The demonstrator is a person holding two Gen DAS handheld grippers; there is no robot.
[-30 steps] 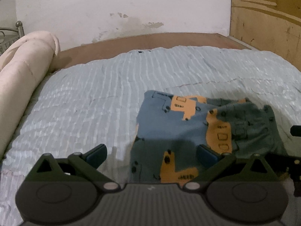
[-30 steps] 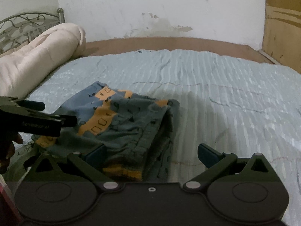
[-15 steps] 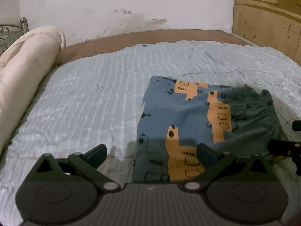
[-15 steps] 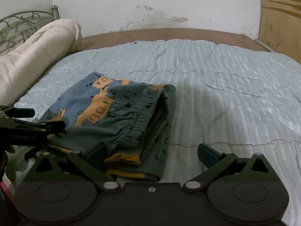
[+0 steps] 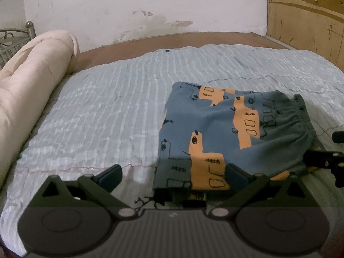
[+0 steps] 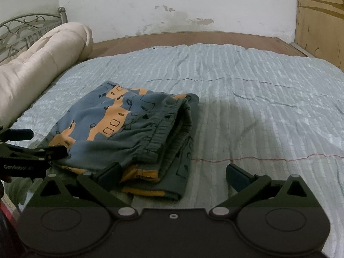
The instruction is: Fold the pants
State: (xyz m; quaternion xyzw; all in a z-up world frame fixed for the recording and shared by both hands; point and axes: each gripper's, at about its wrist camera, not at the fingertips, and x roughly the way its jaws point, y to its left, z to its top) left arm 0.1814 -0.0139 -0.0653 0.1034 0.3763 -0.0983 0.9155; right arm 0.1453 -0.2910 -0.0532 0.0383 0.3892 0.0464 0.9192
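- Bedroom scene: pale blue ribbed bedspread covers the bed, stained white wall behind, wooden panel on the right.
- Rolled cream quilt lies along the bedspread's left edge; metal bed frame with scrollwork behind it.
- Pants sit folded into a compact stack on the bedspread, near its front edge, left of centre in the right wrist view.
- Pants are blue-grey with an orange vehicle print. The gathered elastic waistband faces the right side of the bedspread and the folded edge faces the quilt.
- Long axis of the stack runs roughly front to back on the bedspread; only slightly longer than wide.
- Left gripper has its jaws spread wide, holding nothing, low over the front left corner of the pants.
- Right gripper likewise spread wide and empty, at the front right corner of the pants near the waistband.
- Versus the earlier frames: both cameras sit higher and further back, so more of the bedspread in front of the pants shows; the pants lie flatter and neater.
- Writing: white lettering on the left gripper's side in the right wrist view, reads roughly "GenRobot"; the end is blurred.
- A red stitched line crosses the bedspread, passing under the pants.
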